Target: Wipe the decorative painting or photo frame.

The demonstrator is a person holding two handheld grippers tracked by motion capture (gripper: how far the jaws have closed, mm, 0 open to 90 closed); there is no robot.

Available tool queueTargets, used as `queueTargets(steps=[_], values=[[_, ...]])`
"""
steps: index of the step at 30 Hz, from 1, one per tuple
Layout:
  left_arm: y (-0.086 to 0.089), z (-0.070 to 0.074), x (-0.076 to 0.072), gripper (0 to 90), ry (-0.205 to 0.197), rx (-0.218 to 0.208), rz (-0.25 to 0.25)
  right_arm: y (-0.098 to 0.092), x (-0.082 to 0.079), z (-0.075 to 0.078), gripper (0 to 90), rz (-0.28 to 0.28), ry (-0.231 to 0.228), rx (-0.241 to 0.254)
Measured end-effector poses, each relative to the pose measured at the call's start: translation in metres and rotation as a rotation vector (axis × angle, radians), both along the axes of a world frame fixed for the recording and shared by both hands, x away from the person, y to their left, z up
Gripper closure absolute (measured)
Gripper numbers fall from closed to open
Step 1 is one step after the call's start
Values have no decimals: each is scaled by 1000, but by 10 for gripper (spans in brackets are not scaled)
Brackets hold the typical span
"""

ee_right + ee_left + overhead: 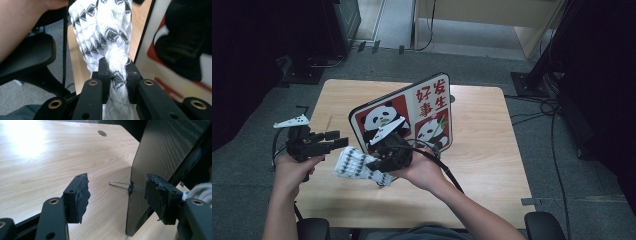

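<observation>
Right gripper (pixel 117 75) clenched on a bunched white patterned cloth (pixel 105 32), held above the near edge of the bench (pixel 482 150), just in front of the upright panda board (pixel 412 117); left gripper (pixel 117 195) released, jaws straddling the board's edge by a binder clip (pixel 122 185) (not touching); keep the cloth taut and clear of the board; free bench room lies toward the far-left corner.

Left tongs (pixel 117 200) gape; right tongs (pixel 119 75) clamped tight.
</observation>
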State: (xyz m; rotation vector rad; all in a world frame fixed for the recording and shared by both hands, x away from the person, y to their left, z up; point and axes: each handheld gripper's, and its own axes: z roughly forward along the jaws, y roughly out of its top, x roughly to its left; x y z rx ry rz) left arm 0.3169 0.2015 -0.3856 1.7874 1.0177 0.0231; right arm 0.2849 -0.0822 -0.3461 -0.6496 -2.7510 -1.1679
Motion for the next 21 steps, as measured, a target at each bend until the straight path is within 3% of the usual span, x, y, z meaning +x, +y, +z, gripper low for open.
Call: queueTargets(steps=[10, 21], values=[[17, -2, -9, 361, 4, 10, 49, 16, 12, 36, 805, -6, -36, -6], [21, -3, -12, 362, 6, 17, 66, 30, 29, 80, 804, -21, -88, 15]])
